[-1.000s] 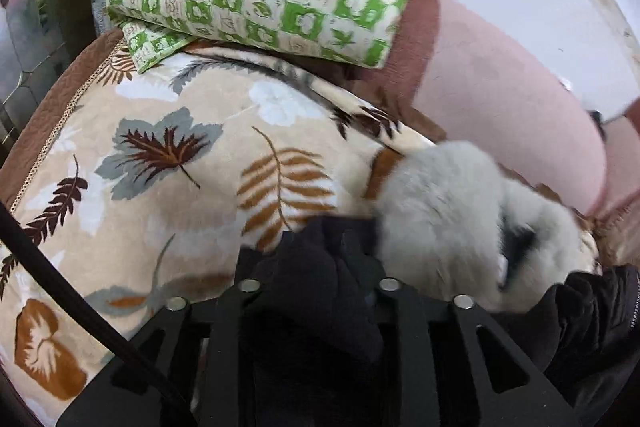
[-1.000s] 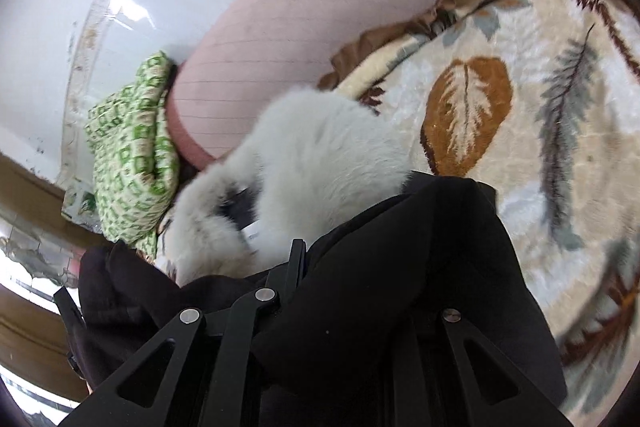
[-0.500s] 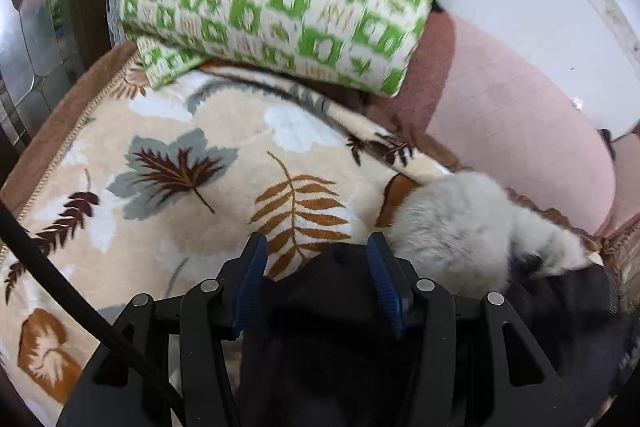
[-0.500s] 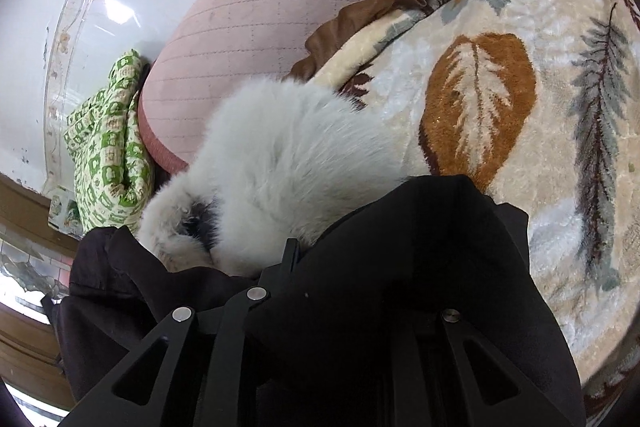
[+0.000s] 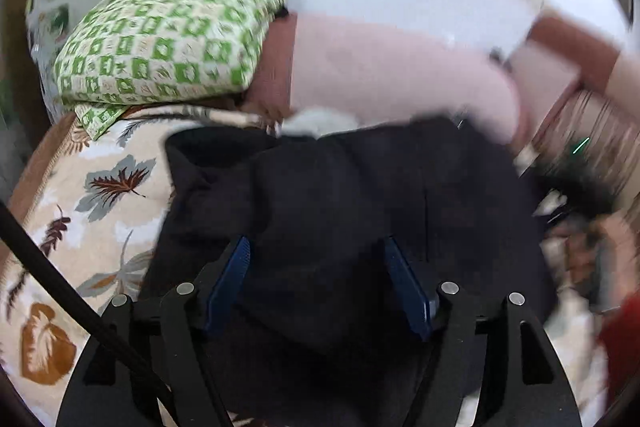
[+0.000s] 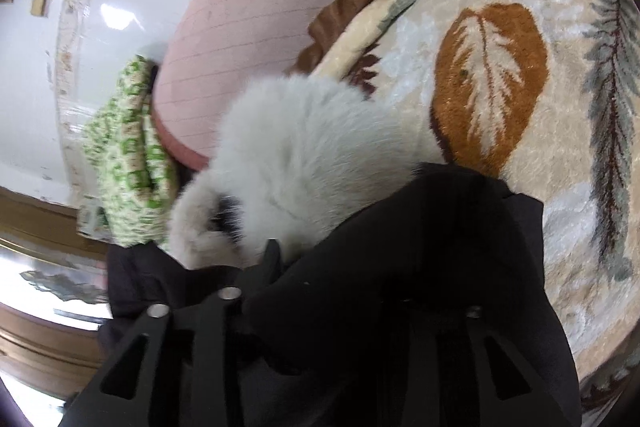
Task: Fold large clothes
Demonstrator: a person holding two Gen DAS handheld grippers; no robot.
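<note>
1. While the black coat [image 5: 340, 187] lies spread over the leaf-patterned blanket [image 5: 80, 211] on the bed, the left gripper [image 5: 316, 279] stands with its blue pads [image 5: 230, 279] wide apart, black cloth between and under them but nothing pinched — it looks released so that this part can settle flat.
2. Judging from the right wrist view, the right gripper [image 6: 360, 327] is buried under a bunched fold of the same coat [image 6: 420, 267]; its fingertips are covered, so whether it clamps the cloth or merely sits beneath it cannot be told.
3. At the coat's far end, toward the bed's head edge, the pale fur collar [image 6: 296, 155] rests on the blanket beside the pink headboard [image 6: 256, 7]; in the left view only a sliver of fur [image 5: 320, 119] shows past the black cloth.
4. A green checked pillow [image 5: 160, 39] sits at the bed's far left corner, apart from the coat, so it should not hinder the fold.
5. My reading — one fold is being laid, and the bunched side under the right gripper needs smoothing next.
</note>
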